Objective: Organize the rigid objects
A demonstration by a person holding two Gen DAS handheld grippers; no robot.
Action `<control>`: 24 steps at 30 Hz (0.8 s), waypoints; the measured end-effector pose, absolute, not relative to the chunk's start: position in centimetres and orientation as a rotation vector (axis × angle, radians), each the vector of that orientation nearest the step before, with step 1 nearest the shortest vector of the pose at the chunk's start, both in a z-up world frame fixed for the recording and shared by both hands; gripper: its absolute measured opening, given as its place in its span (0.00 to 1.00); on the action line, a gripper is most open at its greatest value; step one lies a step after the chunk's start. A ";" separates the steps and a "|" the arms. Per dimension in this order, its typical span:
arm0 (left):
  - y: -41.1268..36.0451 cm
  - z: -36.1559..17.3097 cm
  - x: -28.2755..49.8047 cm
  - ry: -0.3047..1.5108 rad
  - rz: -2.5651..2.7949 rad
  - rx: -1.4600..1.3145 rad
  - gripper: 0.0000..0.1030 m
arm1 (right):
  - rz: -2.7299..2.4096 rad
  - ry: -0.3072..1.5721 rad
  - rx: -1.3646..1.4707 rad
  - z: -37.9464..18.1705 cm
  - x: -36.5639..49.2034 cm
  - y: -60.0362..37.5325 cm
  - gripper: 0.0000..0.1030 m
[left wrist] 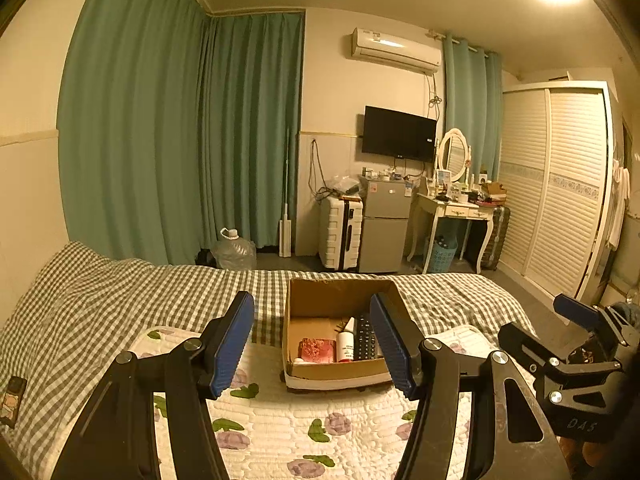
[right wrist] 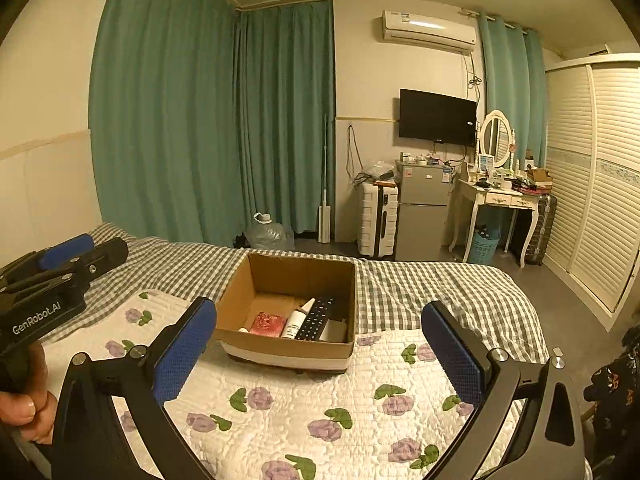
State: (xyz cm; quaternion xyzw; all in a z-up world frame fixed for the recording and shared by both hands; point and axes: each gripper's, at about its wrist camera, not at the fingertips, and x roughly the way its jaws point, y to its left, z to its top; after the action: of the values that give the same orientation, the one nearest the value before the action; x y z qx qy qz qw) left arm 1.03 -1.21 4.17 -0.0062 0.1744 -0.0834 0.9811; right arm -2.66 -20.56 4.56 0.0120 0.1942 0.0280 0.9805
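An open cardboard box (left wrist: 320, 300) (right wrist: 300, 276) sits on the bed. Inside it lie a black remote control (left wrist: 366, 338) (right wrist: 316, 318), a white bottle (left wrist: 346, 342) (right wrist: 296, 320) and a red patterned block (left wrist: 318, 350) (right wrist: 268, 323). My left gripper (left wrist: 316, 340) is open and empty, held above the quilt just short of the box. My right gripper (right wrist: 320, 344) is open and empty, also above the quilt in front of the box. Each gripper shows at the edge of the other's view: the right gripper (left wrist: 568, 340) and the left gripper (right wrist: 68, 256).
The box rests on a white floral quilt (right wrist: 320, 408) over a green checked bedspread (left wrist: 120, 292). A small dark object (left wrist: 12, 398) lies at the bed's left edge. Beyond the bed stand a water jug (left wrist: 232, 250), suitcase (left wrist: 340, 234), small fridge (left wrist: 384, 224), dressing table and wardrobe.
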 end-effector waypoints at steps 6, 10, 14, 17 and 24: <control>-1.5 3.9 0.7 0.350 -0.167 0.008 0.61 | 0.062 0.390 0.007 4.6 -2.7 -19.9 1.00; -1.5 3.7 0.7 0.358 -0.166 0.009 0.61 | 0.061 0.389 0.005 4.5 -2.7 -19.8 1.00; -1.3 3.6 0.8 0.360 -0.164 0.005 0.61 | 0.061 0.393 0.002 4.4 -2.6 -19.6 1.00; -1.4 3.5 1.0 0.369 -0.163 0.004 0.61 | 0.061 0.395 0.004 4.4 -2.6 -19.6 1.00; -1.5 3.3 1.0 0.384 -0.147 0.007 0.61 | 0.067 0.398 0.005 4.3 -2.5 -19.6 1.00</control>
State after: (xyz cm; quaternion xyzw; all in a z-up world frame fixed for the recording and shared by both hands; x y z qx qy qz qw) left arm 0.99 -1.53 3.26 0.0035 0.1906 -0.0731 0.9789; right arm -2.53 -19.64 4.33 0.0026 0.1977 0.0331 0.9797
